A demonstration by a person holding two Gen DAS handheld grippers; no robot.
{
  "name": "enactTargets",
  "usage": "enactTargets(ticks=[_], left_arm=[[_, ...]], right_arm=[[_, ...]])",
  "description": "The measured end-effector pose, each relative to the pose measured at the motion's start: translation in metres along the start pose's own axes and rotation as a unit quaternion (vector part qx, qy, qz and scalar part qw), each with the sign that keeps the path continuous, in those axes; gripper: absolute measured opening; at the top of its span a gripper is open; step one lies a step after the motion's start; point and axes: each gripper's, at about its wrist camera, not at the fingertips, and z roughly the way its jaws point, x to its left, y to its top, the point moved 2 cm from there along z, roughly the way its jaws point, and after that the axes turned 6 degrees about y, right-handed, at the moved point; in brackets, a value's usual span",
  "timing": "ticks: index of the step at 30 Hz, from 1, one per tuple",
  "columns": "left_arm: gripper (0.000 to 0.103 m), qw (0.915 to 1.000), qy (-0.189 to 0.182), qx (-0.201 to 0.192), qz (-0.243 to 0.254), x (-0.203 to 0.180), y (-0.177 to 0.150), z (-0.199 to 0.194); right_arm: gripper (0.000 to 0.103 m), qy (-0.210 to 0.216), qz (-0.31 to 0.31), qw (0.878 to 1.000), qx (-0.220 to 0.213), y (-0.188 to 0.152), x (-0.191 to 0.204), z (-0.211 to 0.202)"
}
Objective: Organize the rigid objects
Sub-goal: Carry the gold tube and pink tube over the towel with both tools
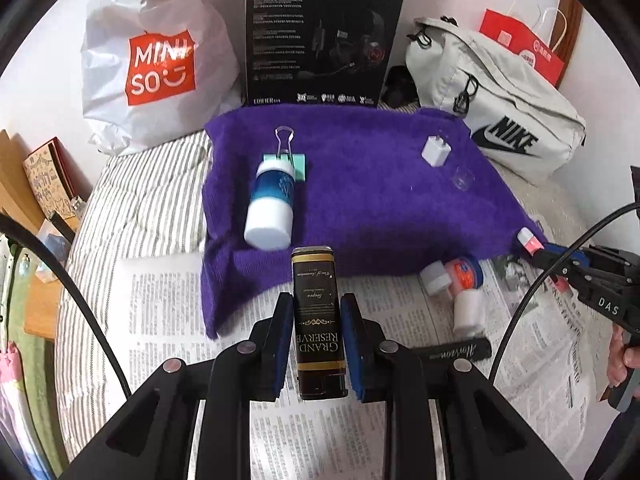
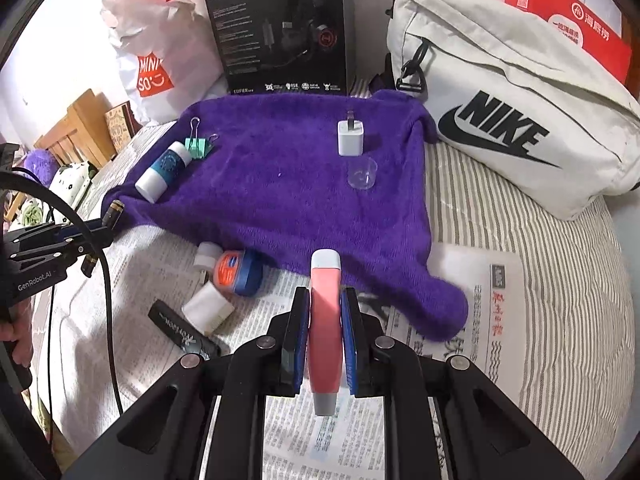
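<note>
My left gripper [image 1: 316,304] is shut on a black "Grand Reserve" lighter [image 1: 318,320], held above the newspaper at the near edge of the purple towel [image 1: 380,208]. My right gripper [image 2: 326,296] is shut on a pink tube with grey ends [image 2: 325,328], also at the towel's near edge. On the towel lie a blue-and-white bottle [image 1: 270,204], a green binder clip [image 1: 286,156], a white charger plug [image 1: 436,151] and a small clear cup [image 2: 362,174]. Each gripper shows in the other's view, the right one [image 1: 536,250] and the left one [image 2: 106,224].
On the newspaper [image 2: 280,432] lie an orange-and-blue jar [image 2: 236,268], two small white containers [image 2: 208,306] and a black bar [image 2: 182,334]. Behind the towel stand a Miniso bag [image 1: 156,64], a black headset box [image 1: 320,40] and a white Nike bag [image 2: 516,96].
</note>
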Motion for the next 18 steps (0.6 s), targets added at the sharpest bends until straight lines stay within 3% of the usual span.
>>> enactTargets(ticks=[18], left_arm=[[0.023,0.9996,-0.025,0.005,0.010,-0.005,0.064,0.029]], right_arm=[[0.016,0.006,-0.007,1.000,0.005,0.064,-0.014,0.023]])
